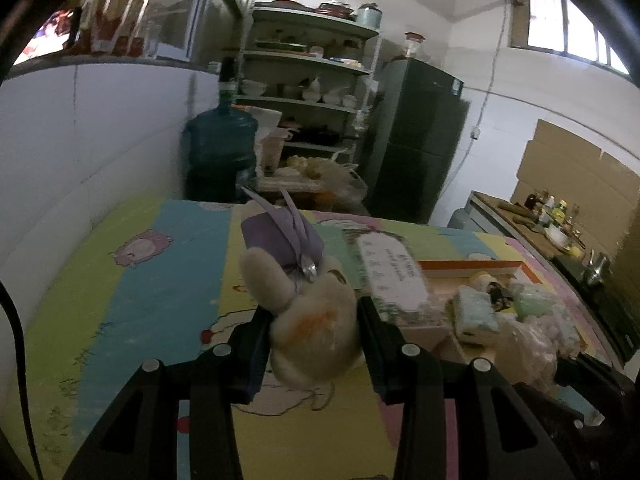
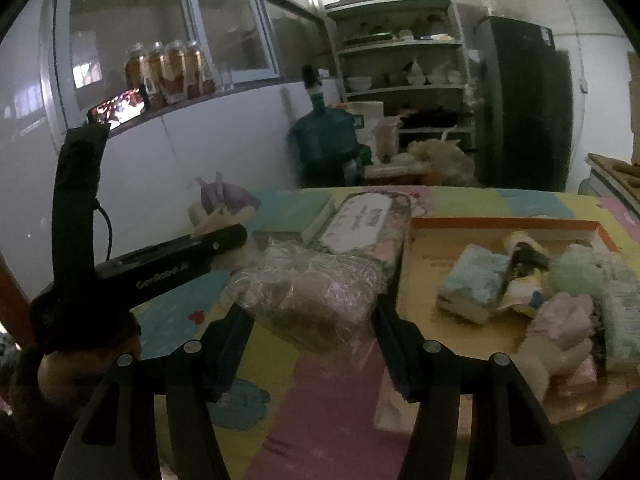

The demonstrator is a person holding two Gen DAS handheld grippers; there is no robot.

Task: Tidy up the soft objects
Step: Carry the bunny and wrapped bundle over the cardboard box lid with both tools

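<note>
Both grippers carry loads, so keep the left gripper (image 1: 314, 344) pinching the plush rabbit (image 1: 308, 312) firmly and the right gripper (image 2: 312, 344) clamping the plastic-wrapped bundle (image 2: 316, 300) while steering each over the orange-rimmed tray (image 2: 508, 222).

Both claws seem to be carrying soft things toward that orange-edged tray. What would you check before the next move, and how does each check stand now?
1. Left gripper clamped on plush bunny: ok.
2. Right gripper holding crinkly plastic bag: ok.
3. Tray in view: ok.
4. Free room in tray: cannot tell; towels and plush crowd it.
5. The two grippers apart from each other: ok.
</note>
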